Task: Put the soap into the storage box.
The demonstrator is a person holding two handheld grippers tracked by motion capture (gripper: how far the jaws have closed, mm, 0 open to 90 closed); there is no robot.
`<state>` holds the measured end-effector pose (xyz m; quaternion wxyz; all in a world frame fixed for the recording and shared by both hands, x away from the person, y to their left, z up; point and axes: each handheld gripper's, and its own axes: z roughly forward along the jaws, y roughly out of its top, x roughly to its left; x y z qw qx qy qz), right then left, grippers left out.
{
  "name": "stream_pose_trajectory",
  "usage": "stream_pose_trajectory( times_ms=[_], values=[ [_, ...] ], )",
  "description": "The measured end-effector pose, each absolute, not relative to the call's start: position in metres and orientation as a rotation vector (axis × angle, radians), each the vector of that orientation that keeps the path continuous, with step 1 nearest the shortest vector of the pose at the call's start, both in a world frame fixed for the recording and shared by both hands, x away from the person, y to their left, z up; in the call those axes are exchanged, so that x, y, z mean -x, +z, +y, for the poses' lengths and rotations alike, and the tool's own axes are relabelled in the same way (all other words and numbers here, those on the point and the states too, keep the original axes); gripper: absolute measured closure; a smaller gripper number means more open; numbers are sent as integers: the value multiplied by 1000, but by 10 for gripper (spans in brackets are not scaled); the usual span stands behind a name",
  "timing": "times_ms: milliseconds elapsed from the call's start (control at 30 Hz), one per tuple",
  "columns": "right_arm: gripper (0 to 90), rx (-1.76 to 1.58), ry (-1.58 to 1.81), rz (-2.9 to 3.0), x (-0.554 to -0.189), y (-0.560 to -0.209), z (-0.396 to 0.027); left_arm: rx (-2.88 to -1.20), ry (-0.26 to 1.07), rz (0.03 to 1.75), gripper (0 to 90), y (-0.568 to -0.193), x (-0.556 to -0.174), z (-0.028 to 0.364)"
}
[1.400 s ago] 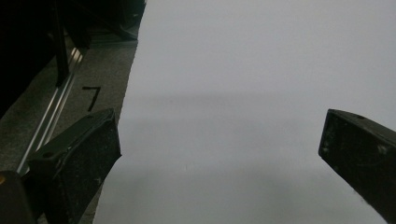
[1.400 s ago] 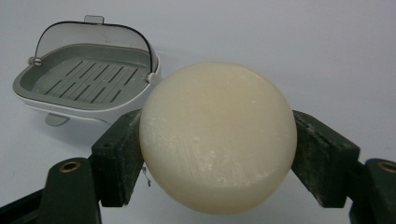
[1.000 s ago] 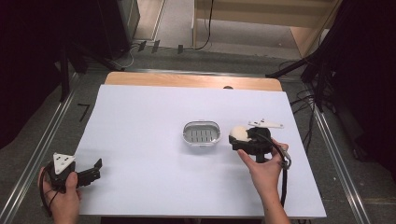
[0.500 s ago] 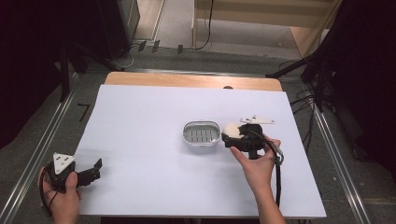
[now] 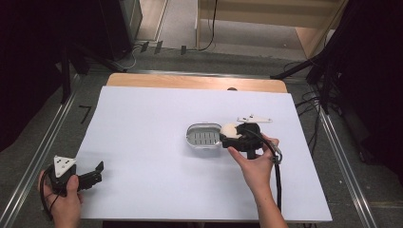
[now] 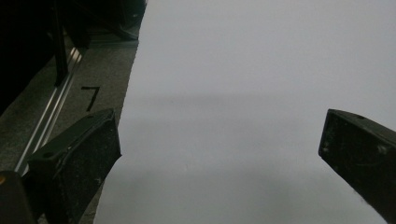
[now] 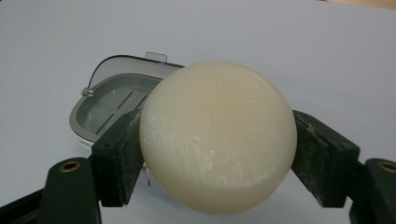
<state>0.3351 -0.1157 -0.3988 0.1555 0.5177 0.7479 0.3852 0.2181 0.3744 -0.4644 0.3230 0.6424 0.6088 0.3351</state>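
Soap carried in toward the dish — not yet placed.
Right gripper (image 5: 231, 134) clamps the round soap bar (image 7: 218, 137), now at the soap dish's (image 5: 203, 137) right rim, closer than a second ago; left gripper (image 5: 95, 174) idle, jaws wide — well left of dish.

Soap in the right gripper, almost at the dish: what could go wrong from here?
1. The soap is round and smooth, and the right gripper pinches it only at its sides; it could slip or twist out before release.
2. In the high view it hangs at the dish's right rim, not over the middle. Released here, it may catch the rim or roll onto the table.
3. The dish looks light; a nudge from a jaw could slide it.
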Motion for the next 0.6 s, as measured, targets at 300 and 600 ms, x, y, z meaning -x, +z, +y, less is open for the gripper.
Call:
stream_pose_trajectory(
  times_ms=[300,600],
  values=[
    [257,-1477,1109,2164,-339,-400,-104,-1687,877,1596,0,-464,-218,375],
    [257,-1462,1113,2182,-343,-400,-90,-1678,874,1596,0,-465,-218,375]
  ],
)
